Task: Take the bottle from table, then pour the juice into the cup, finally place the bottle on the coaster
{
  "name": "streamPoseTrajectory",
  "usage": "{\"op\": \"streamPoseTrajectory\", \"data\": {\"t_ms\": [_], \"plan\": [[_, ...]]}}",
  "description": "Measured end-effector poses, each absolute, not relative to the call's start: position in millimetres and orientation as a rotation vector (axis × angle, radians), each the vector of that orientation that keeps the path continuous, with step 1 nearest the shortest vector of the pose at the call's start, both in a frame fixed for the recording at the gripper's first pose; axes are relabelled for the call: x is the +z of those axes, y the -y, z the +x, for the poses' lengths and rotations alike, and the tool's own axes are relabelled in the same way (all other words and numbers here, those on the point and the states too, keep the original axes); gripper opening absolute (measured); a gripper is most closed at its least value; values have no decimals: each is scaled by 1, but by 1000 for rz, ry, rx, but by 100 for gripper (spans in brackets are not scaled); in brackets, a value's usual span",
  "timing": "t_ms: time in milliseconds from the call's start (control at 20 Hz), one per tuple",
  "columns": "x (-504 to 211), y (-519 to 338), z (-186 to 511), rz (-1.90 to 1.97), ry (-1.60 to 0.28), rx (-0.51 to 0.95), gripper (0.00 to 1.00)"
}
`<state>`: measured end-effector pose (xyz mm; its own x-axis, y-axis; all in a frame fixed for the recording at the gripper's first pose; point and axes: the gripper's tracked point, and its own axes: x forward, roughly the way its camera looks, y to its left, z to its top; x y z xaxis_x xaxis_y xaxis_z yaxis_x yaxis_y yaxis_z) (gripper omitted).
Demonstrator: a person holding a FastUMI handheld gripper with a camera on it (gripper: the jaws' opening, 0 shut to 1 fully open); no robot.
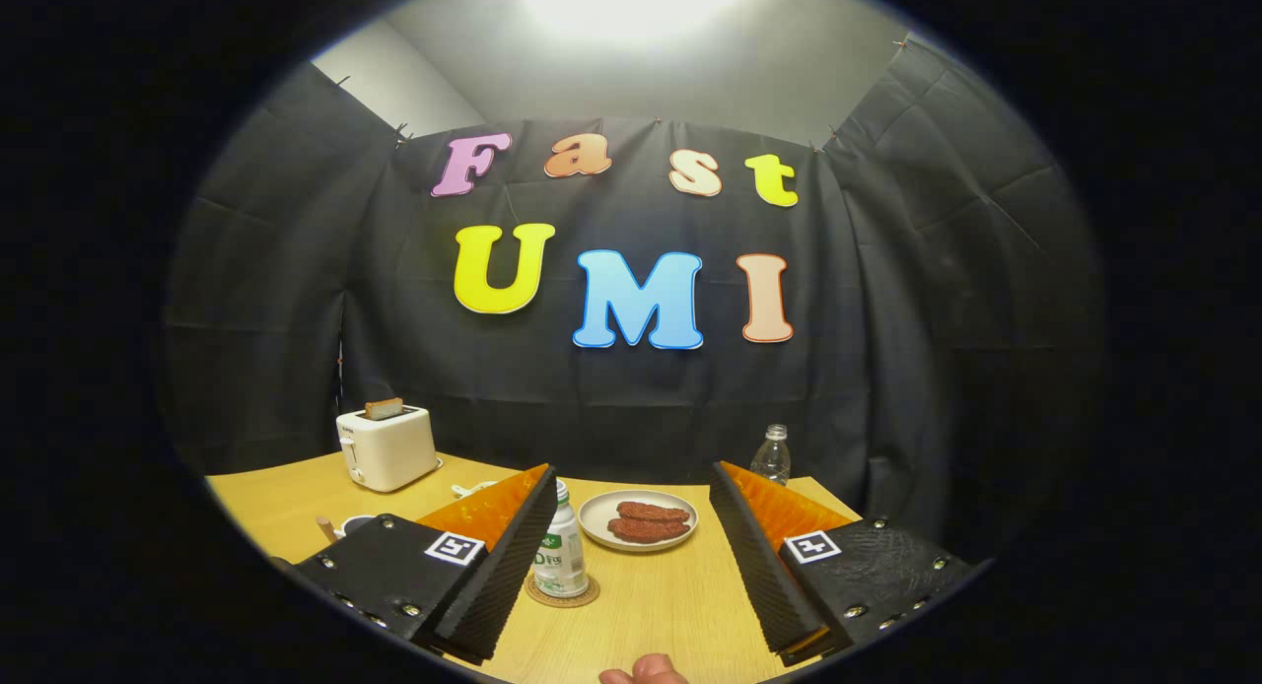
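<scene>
In the gripper view, the gripper [631,566] is held above a wooden table [670,605], and its two fingers [498,576] are spread wide, with nothing pressed between them. The bottle [560,556] (white, with a green label and a pale cap) is taken here as the landmark. It is seen standing upright on a round cork coaster [563,595], just inside the left finger and close beside it; whether the finger touches it cannot be told. The right finger is kept well apart from the bottle.

Just beyond the bottle and to its right, a pale plate [592,521] is set on the table, and two reddish-brown pieces of food [646,522] are laid on it. Farther beyond the bottle, past the plate and near the back edge of the table, a clear plastic bottle [771,457] is stood upright. Beyond the bottle to its left, a cream toaster [386,447] is placed, with a slice of toast [384,407] raised from its slot. To the left of the bottle, behind the left finger, part of a cup [355,522] is glimpsed, mostly hidden. Nearer than the bottle, at the table's front edge, a fingertip of a person's hand [646,672] is seen.
</scene>
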<state>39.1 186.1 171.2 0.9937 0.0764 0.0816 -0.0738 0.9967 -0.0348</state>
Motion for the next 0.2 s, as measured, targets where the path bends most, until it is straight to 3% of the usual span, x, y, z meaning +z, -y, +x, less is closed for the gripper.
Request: {"op": "streamPoseTrajectory", "data": {"t_ms": [200], "plan": [[154,-160,31,-31,69,71,95]]}}
